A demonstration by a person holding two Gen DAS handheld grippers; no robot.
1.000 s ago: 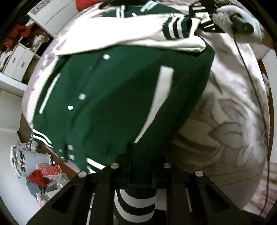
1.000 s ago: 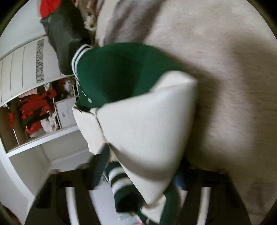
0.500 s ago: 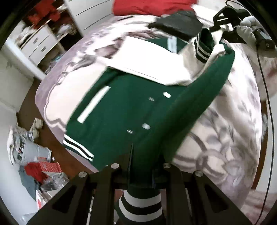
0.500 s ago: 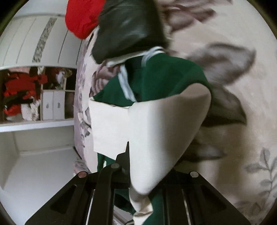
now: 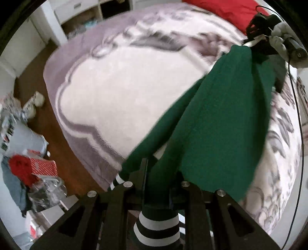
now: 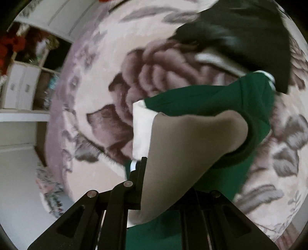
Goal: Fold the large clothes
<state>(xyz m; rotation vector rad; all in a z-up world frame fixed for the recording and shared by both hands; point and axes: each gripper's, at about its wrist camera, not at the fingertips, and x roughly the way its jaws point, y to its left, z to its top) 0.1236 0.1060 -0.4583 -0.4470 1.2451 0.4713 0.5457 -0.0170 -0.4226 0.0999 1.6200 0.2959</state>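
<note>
A dark green varsity jacket (image 5: 221, 119) with cream sleeves hangs stretched above the bed between both grippers. My left gripper (image 5: 157, 173) points down and is shut on the jacket's lower edge; the green-and-white striped hem (image 5: 156, 228) bunches behind its fingers. Far up the left wrist view, my right gripper (image 5: 258, 38) holds the other end, with a white-gloved hand (image 5: 279, 36) on it. In the right wrist view, the right gripper (image 6: 163, 173) is shut on the jacket (image 6: 211, 100), and a cream sleeve (image 6: 188, 144) drapes over its fingers.
A pale floral bed cover (image 5: 115, 86) lies below the jacket. A red cloth (image 5: 221, 9) sits at the bed's far end, with a black garment (image 6: 250, 38) beside it. Bags and boxes (image 5: 28, 163) litter the wooden floor at left. White shelves (image 6: 23, 86) stand beyond the bed. A cable (image 5: 300, 134) trails at right.
The jacket lay spread on the bed with its buttoned front showing. Both grippers have since swept across, and it now hangs off the cover as a narrow green band between them.
</note>
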